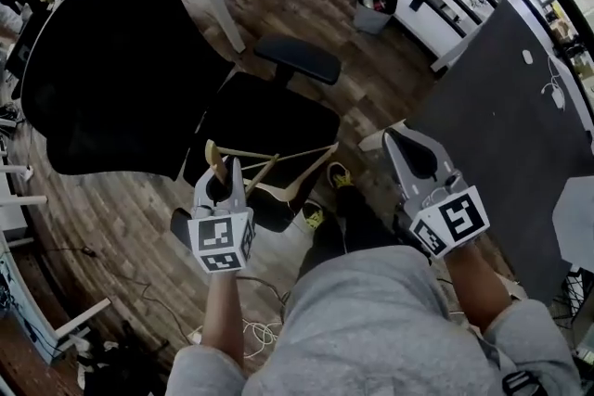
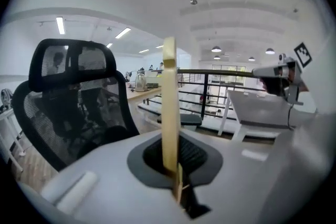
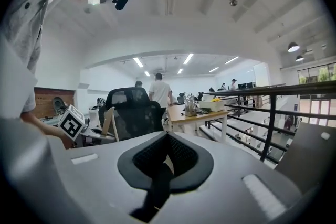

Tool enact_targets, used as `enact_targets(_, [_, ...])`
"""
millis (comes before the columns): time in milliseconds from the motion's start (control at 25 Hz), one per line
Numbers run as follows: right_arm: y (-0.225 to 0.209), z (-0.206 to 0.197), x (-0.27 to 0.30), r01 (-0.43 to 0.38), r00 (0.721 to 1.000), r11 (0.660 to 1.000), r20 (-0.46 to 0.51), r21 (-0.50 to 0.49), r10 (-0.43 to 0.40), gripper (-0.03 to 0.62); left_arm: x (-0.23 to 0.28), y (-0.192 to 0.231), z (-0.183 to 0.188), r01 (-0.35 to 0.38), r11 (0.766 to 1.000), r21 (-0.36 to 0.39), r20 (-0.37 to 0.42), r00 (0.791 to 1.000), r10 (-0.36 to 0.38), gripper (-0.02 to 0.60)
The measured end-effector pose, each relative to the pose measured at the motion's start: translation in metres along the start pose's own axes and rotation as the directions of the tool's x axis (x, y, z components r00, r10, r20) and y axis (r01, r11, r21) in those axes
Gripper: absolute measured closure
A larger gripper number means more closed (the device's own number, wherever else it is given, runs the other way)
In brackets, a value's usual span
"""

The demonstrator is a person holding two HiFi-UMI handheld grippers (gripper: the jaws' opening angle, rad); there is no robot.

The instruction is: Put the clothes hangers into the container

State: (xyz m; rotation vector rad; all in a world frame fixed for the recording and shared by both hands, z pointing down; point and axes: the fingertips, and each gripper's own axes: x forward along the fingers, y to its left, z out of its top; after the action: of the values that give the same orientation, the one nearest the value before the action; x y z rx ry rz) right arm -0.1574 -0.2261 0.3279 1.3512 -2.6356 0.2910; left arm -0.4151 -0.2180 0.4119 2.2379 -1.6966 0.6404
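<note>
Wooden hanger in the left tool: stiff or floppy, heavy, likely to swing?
Probably stiff: the pale wooden clothes hanger keeps its triangle shape, no sag. Likely light, since the left tool holds it by one thin edge. Gripped off-centre, most of it sticking out sideways, it may pivot between the pads.

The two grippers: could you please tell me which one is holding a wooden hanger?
The left gripper: its jaws clamp a wooden hanger, whereas the right gripper is shut on nothing.
</note>
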Motion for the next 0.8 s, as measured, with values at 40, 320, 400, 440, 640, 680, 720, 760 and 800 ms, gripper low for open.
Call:
enact_targets(40, [-0.002, 0.003, -0.01, 0.021, 1.0, 1.0, 0.008, -0.005, -0.021, 0.595, -0.001, -0.006, 0.005, 0.021, 1.0, 0.011, 0.009, 1.0, -0.021, 0.577])
enact_targets(320, [-0.03, 0.022, -0.083, 0.186, 0.981, 0.982, 0.057, -0.011, -0.185, 0.595, -0.004, -0.056, 0.052, 0.194, 0.981, 0.006, 0.095, 0.976, -0.194, 0.575])
enact_targets(400, [-0.04, 0.026, -0.103, 0.233, 0.97, 0.972, 0.071, -0.018, -0.231, 0.595, -0.001, -0.074, 0.064, 0.243, 0.97, 0.023, 0.113, 0.963, -0.244, 0.575])
enact_targets(440, [-0.044, 0.028, -0.113, 0.257, 0.964, 0.966, 0.078, -0.02, -0.254, 0.595, 0.001, -0.085, 0.07, 0.267, 0.963, 0.038, 0.12, 0.955, -0.27, 0.575])
enact_targets(640, [-0.068, 0.03, -0.17, 0.374, 0.924, 0.927, 0.103, -0.027, -0.369, 0.595, 0.0, -0.147, 0.109, 0.384, 0.916, 0.12, 0.176, 0.9, -0.4, 0.575])
enact_targets(680, [-0.074, 0.03, -0.181, 0.394, 0.915, 0.919, 0.11, -0.029, -0.389, 0.595, -0.001, -0.161, 0.118, 0.404, 0.905, 0.136, 0.188, 0.886, -0.424, 0.577])
enact_targets(720, [-0.08, 0.03, -0.192, 0.412, 0.906, 0.911, 0.116, -0.028, -0.407, 0.595, -0.002, -0.175, 0.126, 0.423, 0.893, 0.152, 0.2, 0.872, -0.447, 0.577])
enact_targets(760, [-0.086, 0.028, -0.203, 0.43, 0.897, 0.902, 0.122, -0.027, -0.424, 0.595, -0.002, -0.19, 0.134, 0.443, 0.881, 0.166, 0.211, 0.857, -0.47, 0.577])
enact_targets(800, [-0.092, 0.026, -0.216, 0.449, 0.888, 0.893, 0.128, -0.024, -0.442, 0.595, -0.003, -0.205, 0.141, 0.461, 0.869, 0.18, 0.221, 0.842, -0.493, 0.577])
